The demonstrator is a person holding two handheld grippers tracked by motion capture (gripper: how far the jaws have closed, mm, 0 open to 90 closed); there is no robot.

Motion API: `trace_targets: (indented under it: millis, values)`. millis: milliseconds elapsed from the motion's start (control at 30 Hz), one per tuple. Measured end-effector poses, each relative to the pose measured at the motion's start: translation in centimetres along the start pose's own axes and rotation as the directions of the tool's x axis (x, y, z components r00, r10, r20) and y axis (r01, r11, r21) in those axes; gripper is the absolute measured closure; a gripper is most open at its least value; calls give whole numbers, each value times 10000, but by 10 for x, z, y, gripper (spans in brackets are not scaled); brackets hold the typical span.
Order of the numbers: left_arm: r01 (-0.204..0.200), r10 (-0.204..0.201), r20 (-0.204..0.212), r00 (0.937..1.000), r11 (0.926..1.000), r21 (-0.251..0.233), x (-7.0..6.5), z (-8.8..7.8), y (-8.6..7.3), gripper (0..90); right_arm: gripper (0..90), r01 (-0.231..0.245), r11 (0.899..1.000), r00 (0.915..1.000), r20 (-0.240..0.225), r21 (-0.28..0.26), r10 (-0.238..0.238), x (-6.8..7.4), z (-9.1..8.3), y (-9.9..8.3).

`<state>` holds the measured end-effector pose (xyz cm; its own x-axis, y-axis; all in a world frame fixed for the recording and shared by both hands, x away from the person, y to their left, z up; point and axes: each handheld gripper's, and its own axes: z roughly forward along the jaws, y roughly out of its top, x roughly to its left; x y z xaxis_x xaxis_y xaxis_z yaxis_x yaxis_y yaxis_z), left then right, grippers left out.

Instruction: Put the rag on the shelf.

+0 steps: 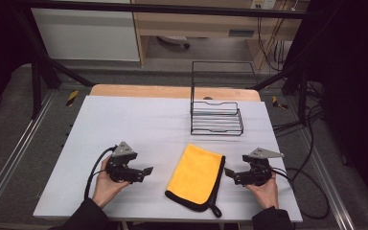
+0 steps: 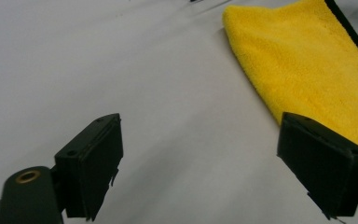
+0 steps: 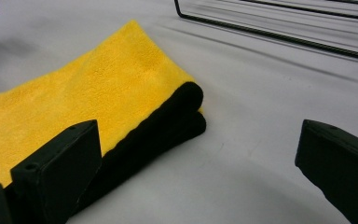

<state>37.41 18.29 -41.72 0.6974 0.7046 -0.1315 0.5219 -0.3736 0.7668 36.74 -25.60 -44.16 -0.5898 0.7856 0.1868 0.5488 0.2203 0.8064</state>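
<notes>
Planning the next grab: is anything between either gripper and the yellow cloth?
Nothing visible. Bare table lies between the left gripper and the yellow cloth, and between the cloth and the right gripper.

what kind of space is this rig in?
Likely a lab data-collection station, not a home: a black frame surrounds the table, loose cables trail on the floor, and a person holds a tool in each hand.

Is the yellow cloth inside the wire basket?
No, the yellow cloth lies flat on the table, in front of the wire basket.
</notes>
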Motion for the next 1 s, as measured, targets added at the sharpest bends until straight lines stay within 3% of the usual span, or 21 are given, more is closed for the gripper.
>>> trace_targets:
  millis: [567, 767, 1000]
  values:
    - [-234, 213, 435, 9988, 9986, 466, -37, 61, 45, 284, 9, 49, 10000, 10000, 62, 14, -49, 0, 0, 0]
    - [22, -60, 518, 9986, 9974, 724, -44, 85, 50, 429, 9, -4, 10000, 10000, 86, 3, 4, 0, 0, 0]
    - [6, -63, 501, 9987, 9934, 1145, -49, 103, 50, 589, 10, -61, 10000, 10000, 58, 3, 61, 0, 0, 0]
